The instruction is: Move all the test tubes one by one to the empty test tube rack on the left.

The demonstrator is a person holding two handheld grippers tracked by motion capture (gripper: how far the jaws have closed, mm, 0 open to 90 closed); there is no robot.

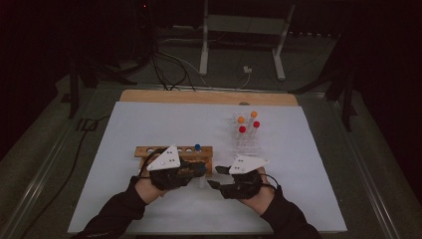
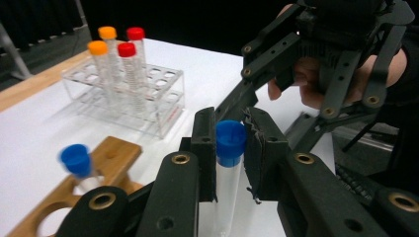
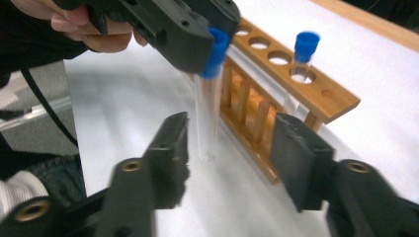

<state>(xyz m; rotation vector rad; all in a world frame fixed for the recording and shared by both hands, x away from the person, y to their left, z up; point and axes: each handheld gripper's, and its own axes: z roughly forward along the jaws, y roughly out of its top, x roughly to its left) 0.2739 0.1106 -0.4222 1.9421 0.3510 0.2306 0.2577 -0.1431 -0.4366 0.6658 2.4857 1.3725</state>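
Blue-capped tube (image 2: 228,163) clenched at its cap by left gripper (image 2: 230,148), centre frame, hanging upright for racking; right gripper (image 3: 230,153) released, jaws apart.

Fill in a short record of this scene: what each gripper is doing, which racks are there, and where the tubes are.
left gripper: shut on blue-capped tube, held upright above the table
right gripper: open, jaws either side of that tube's lower end, not touching
wooden rack: one blue-capped tube in it, other holes empty
clear rack: four tubes, two orange caps, two red caps
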